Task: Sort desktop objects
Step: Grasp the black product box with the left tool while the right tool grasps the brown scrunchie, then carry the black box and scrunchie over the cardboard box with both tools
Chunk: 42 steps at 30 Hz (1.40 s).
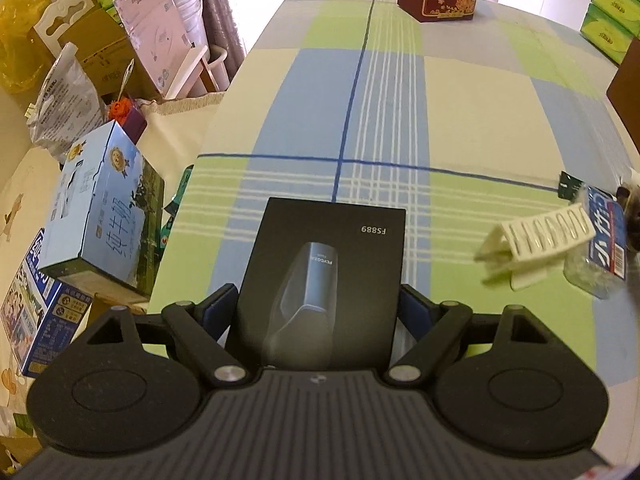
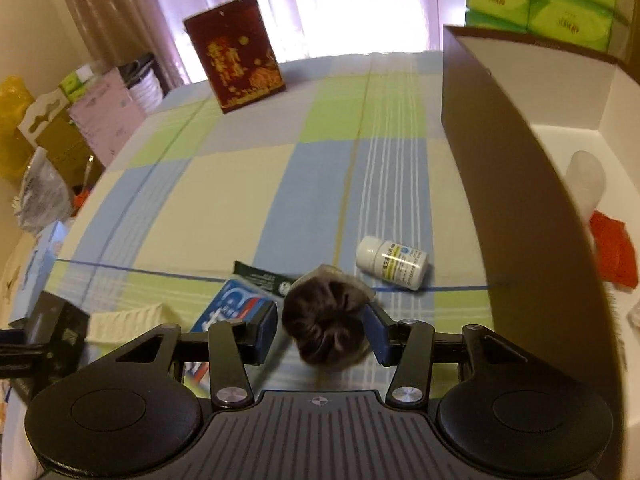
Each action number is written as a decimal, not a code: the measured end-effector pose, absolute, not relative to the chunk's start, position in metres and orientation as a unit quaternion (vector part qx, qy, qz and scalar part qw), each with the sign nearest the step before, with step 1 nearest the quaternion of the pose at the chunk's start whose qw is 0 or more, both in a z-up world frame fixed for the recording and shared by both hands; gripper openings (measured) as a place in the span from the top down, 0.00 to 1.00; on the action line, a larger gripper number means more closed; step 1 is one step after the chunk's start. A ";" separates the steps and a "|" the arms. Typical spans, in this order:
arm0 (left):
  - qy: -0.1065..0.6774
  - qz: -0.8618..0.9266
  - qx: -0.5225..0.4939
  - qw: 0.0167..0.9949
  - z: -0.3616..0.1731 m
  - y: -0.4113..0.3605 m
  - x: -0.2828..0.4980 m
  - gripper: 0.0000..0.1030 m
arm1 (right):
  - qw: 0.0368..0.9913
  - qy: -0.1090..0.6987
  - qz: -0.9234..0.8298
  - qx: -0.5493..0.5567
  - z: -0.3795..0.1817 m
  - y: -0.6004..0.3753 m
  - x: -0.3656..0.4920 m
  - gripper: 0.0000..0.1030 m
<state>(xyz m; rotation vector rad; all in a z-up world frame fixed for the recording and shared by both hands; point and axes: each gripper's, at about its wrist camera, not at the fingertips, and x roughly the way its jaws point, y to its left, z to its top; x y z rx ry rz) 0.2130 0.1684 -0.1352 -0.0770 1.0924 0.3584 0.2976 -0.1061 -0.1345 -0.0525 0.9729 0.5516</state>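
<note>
My left gripper [image 1: 318, 306] is shut on a black FS889 shaver box [image 1: 326, 280], held above the checked tablecloth [image 1: 360, 112]. My right gripper [image 2: 325, 330] is shut on a dark brown ball in a clear wrapper [image 2: 326, 320], just above the cloth. A white pill bottle [image 2: 392, 263] lies on its side a little ahead and to the right of it. A blue toothpaste box [image 2: 232, 312] and a dark green sachet [image 2: 262, 278] lie to its left. A white clip [image 1: 536, 240] lies at the right in the left wrist view.
A brown open box [image 2: 500, 160] with a white inside stands at the right, holding a red item [image 2: 614, 254] and a white one [image 2: 588, 180]. A dark red gift box [image 2: 236, 56] stands at the far edge. Cartons and bags [image 1: 100, 208] crowd the floor left of the table.
</note>
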 end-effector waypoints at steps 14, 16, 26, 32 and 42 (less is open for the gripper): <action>0.529 0.154 -0.050 0.833 -0.149 0.174 0.220 0.23 | 0.837 0.463 0.282 -0.078 -0.156 -0.093 0.308 0.80; 0.532 0.149 -0.048 0.832 -0.152 0.172 0.219 0.25 | 0.832 0.466 0.288 -0.085 -0.157 -0.094 0.303 0.84; 0.534 0.126 -0.037 0.835 -0.151 0.148 0.201 0.26 | 0.811 0.485 0.311 -0.104 -0.150 -0.111 0.268 0.90; 0.541 0.114 -0.033 0.833 -0.148 0.129 0.179 0.27 | 0.797 0.492 0.339 -0.090 -0.136 -0.135 0.236 0.90; 0.530 0.088 -0.026 0.843 -0.113 0.090 0.155 0.27 | 0.801 0.466 0.373 -0.046 -0.091 -0.174 0.213 0.90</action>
